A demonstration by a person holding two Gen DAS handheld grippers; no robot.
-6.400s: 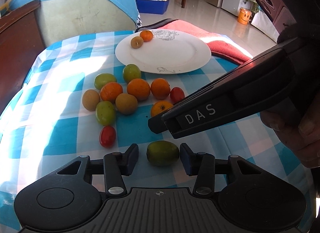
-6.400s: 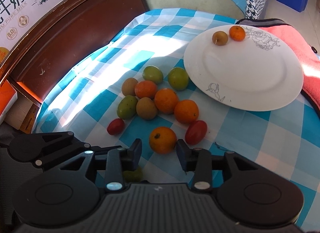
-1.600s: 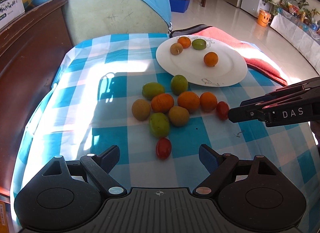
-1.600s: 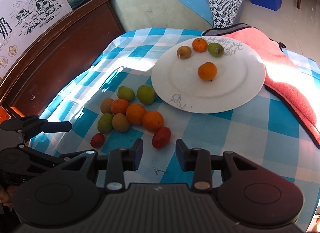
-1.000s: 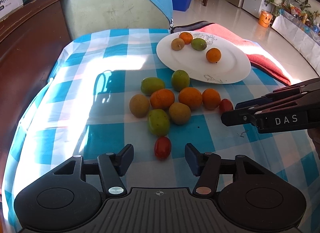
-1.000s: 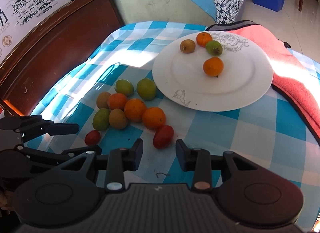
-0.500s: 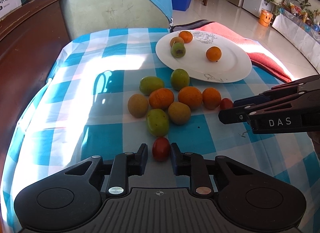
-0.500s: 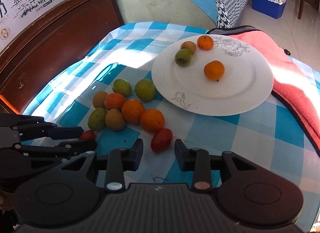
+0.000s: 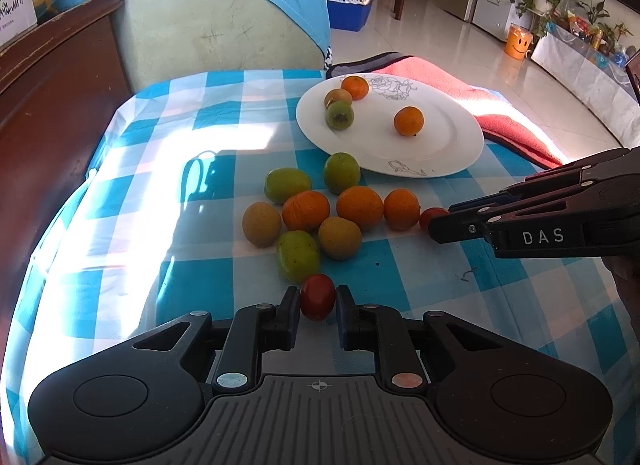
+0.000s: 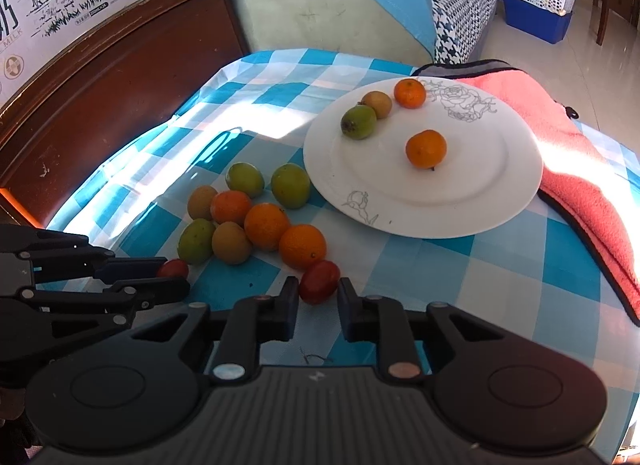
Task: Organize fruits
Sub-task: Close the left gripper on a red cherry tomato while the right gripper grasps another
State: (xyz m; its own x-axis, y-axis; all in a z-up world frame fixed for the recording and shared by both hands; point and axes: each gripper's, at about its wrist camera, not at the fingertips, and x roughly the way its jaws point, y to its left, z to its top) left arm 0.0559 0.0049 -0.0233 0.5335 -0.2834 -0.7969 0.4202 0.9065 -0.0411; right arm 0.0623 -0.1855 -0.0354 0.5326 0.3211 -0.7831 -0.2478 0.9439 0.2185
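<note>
Both tools closed on red tomatoes.

Blue-white checked tablecloth; white plate, grey line drawings; coral-pink towel; black fingers.

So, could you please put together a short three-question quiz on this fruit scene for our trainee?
1. How many fruits lie on the white plate?
2. True or false: the left gripper and the right gripper are each shut on a red tomato.
3. The pink towel lies: A) under the plate's far edge, B) on the fruit pile, C) in the blue basket.

Key: 1) four: two orange, one green, one brownish. 2) true: left tomato, right tomato. 3) A.
</note>
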